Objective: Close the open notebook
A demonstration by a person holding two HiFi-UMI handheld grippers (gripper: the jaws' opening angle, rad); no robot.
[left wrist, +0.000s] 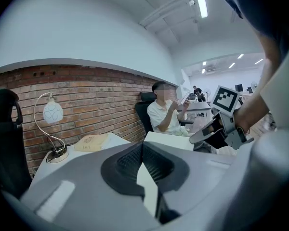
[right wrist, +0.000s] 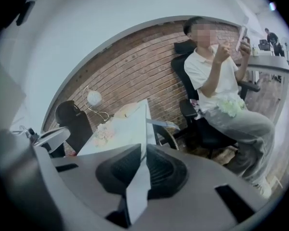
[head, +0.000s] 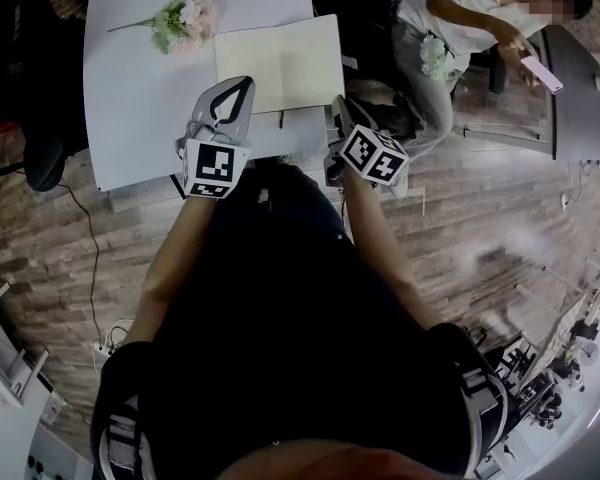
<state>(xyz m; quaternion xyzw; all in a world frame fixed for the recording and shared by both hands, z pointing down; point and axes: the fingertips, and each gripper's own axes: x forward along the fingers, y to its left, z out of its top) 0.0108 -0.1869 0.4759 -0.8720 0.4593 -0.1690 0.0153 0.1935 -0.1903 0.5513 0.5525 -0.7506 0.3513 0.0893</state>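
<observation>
An open notebook (head: pixel 280 63) with blank cream pages lies on a white tabletop (head: pixel 140 88), directly ahead of both claws. Its near edge meets their tips.

The left claw (left wrist: pixel 142 148) is at the notebook's near left corner. Its dark ribbed pads are pressed together on a thin pale sliver, which looks like the edge of a page or cover.

The right claw (right wrist: pixel 143 150) is at the near right corner. It is also clamped shut on a thin white sheet, which runs edge-on away from its tips.

A small bunch of pale flowers (head: pixel 185 18) lies beyond the left claw and to its left, well apart from the notebook. A seated person (head: pixel 460 18) is off past the right claw, away from the tabletop.

The notebook looks light. Its pages are probably thin and floppy, likely to bend or crease rather than swing over flat, and a hard pinch could tear a single sheet. The stiffer cover's outer edge, far from the spine, seems the better place to grip. From there one half could fold over the other, with the spine acting as the hinge.
</observation>
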